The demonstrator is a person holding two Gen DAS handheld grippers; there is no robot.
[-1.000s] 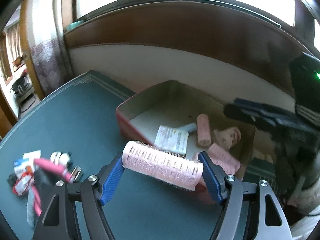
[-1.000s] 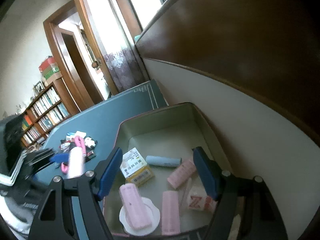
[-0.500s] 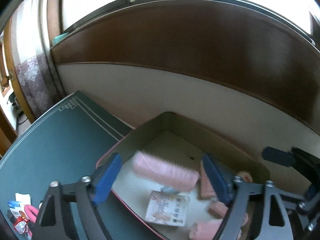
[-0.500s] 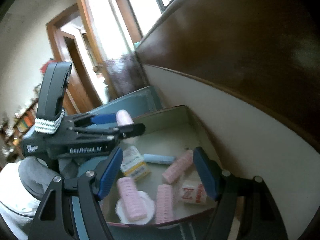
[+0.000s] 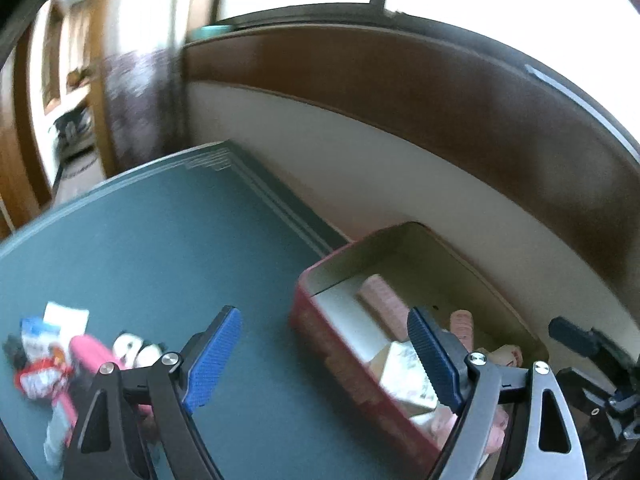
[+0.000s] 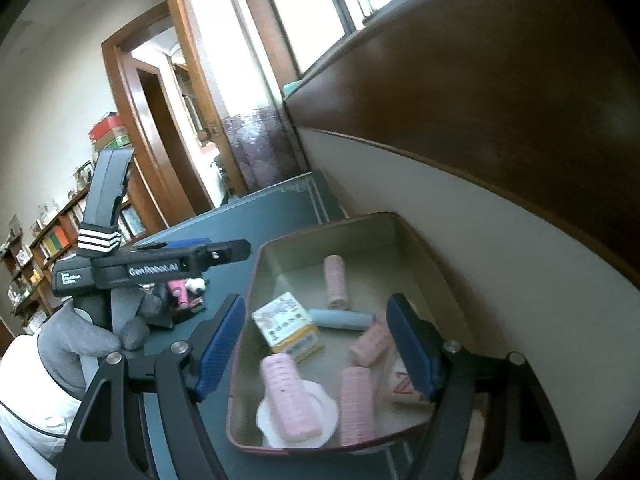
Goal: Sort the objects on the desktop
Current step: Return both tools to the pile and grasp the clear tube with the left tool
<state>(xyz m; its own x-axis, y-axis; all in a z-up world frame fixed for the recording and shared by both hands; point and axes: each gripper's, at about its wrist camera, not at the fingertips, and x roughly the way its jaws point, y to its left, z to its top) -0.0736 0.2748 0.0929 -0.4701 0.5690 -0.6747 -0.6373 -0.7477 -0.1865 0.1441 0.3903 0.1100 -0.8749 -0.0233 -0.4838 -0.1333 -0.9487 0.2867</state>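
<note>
Left gripper (image 5: 320, 360): jaws apart with nothing between them, hanging over the green table (image 5: 160, 248) at the lower middle of the left wrist view, its right finger overlapping the red tray (image 5: 344, 364). Right gripper (image 6: 316, 344): jaws apart and empty, straddling the tray's near left wall at the lower centre of the right wrist view.

Inside the tray, four pink hair rollers: one upright-lying roller (image 6: 335, 281) toward the far end, one (image 6: 370, 345) beside the right finger, one (image 6: 355, 404) at the near wall, and one (image 6: 289, 394) resting on a white dish (image 6: 320, 420). Between them lie a pale blue tube (image 6: 340, 319) and a yellow-and-white box (image 6: 288, 326); a white packet (image 6: 402, 386) is partly hidden behind the right finger.

Unsorted clutter (image 5: 60, 356), blurred, remains at the lower left of the left wrist view. A grey-gloved hand (image 6: 84, 332) holds the left gripper's handle at middle left of the right wrist view, screening part of that clutter.
</note>
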